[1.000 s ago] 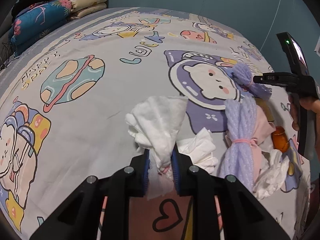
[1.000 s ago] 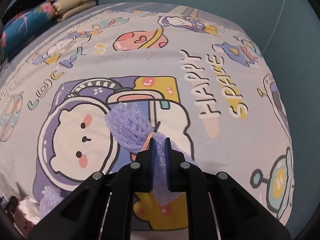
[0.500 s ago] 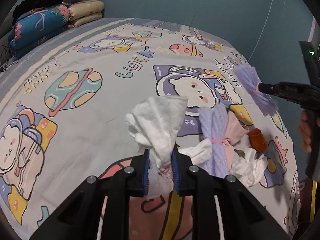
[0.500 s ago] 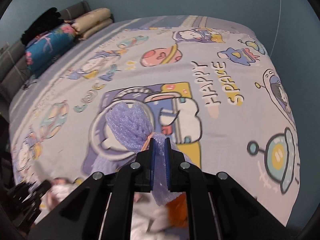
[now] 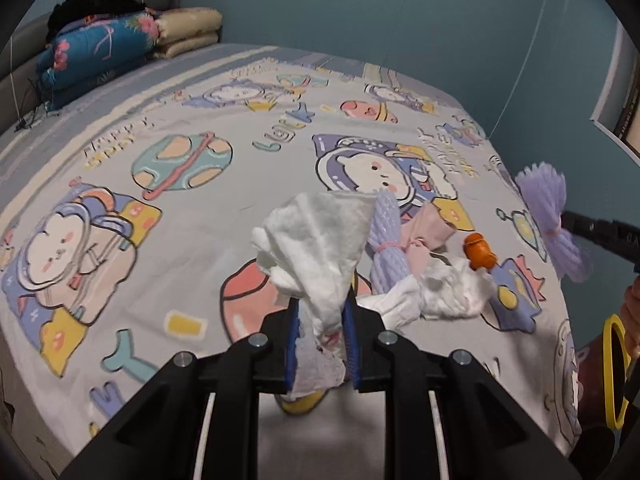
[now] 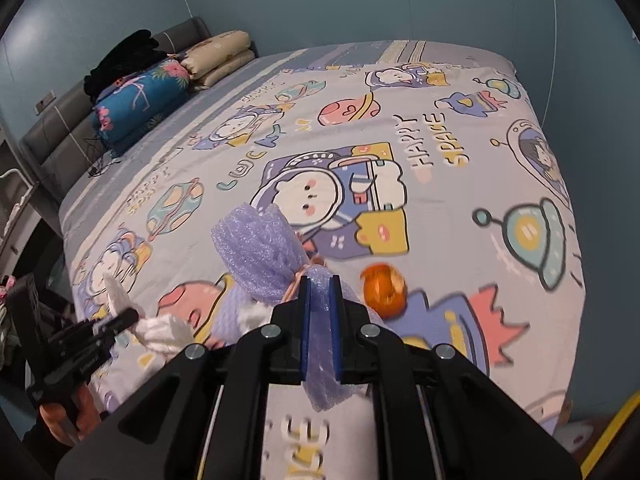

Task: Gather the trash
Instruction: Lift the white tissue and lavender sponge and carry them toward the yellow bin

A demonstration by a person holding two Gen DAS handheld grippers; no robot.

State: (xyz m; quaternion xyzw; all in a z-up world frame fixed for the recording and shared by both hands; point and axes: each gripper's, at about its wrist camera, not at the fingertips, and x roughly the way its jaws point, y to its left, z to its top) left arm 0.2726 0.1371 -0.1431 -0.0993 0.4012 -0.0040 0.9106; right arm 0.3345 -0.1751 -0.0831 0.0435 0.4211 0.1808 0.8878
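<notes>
Hand-held gripper (image 5: 322, 332), crumpled white tissue (image 5: 320, 236)

My left gripper (image 5: 322, 334) points steeply downward, jaws clamped on a tissue (image 5: 320, 240). My right gripper (image 6: 319, 320) points down at a like angle, jaws clamped on a foam net (image 6: 260, 252). My left hand (image 6: 60, 420) grips its handle from below.

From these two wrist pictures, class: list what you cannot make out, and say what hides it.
- Lower end of the white tissue, left wrist view: hidden between the jaws.
- Orange object, right wrist view: blurred, identity unclear.
- Yellow ring, left wrist view: cut off by the picture's edge.
- Trash pile: partly behind the tissue.
</notes>
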